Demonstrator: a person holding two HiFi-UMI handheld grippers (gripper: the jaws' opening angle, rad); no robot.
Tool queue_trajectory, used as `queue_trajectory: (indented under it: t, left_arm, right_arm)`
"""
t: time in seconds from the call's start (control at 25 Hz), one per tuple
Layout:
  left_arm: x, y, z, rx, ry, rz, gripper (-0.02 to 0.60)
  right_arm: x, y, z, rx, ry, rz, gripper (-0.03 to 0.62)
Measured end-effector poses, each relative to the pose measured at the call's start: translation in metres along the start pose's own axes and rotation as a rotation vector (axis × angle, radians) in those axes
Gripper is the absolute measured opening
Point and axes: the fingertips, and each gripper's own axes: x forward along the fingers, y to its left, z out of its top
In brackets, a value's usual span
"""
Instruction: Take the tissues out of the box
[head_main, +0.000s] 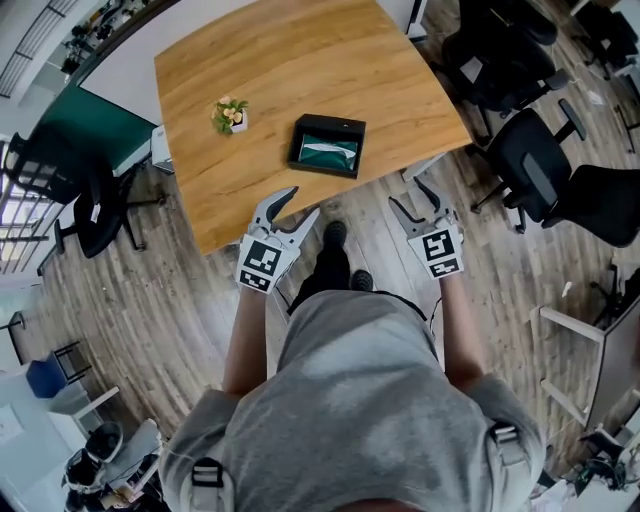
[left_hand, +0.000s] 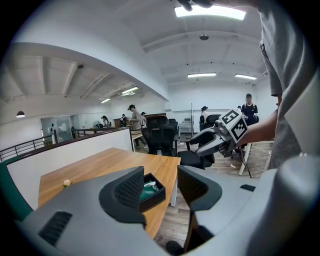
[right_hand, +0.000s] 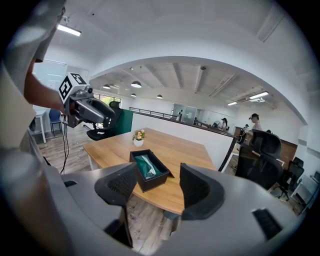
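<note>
A black open box (head_main: 327, 146) sits near the front edge of the wooden table (head_main: 250, 60), with a green and white tissue pack (head_main: 331, 155) inside. The box shows in the left gripper view (left_hand: 152, 192) and the right gripper view (right_hand: 149, 170) too. My left gripper (head_main: 299, 206) hangs open in front of the table edge, short of the box. My right gripper (head_main: 414, 201) is open as well, over the floor to the box's right. Nothing lies between either pair of jaws.
A small potted flower (head_main: 230, 115) stands on the table left of the box. Black office chairs (head_main: 535, 165) crowd the right side and another chair (head_main: 90, 205) sits at the left. The person's shoes (head_main: 335, 235) are on the plank floor below the table edge.
</note>
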Motion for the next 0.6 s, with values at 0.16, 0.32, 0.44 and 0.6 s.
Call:
queue_trajectory:
  t: [0.16, 0.32, 0.44, 0.6]
  left_arm:
    - [0.024, 0.020, 0.001, 0.026, 0.021, -0.041, 0.224]
    - [0.047, 0.039, -0.002, 0.016, 0.034, -0.088, 0.224]
    - [0.065, 0.047, -0.007, 0.018, 0.052, -0.126, 0.224]
    - [0.082, 0.060, -0.014, 0.020, 0.072, -0.169, 0.224]
  right_arm:
    - [0.017, -0.026, 0.004, 0.024, 0.015, -0.040, 0.275]
    - [0.034, -0.038, 0.009, 0.032, 0.025, -0.063, 0.275]
    - [0.046, -0.044, 0.007, 0.040, 0.042, -0.074, 0.275]
    - [0.064, -0.048, 0.008, 0.045, 0.064, -0.086, 0.275]
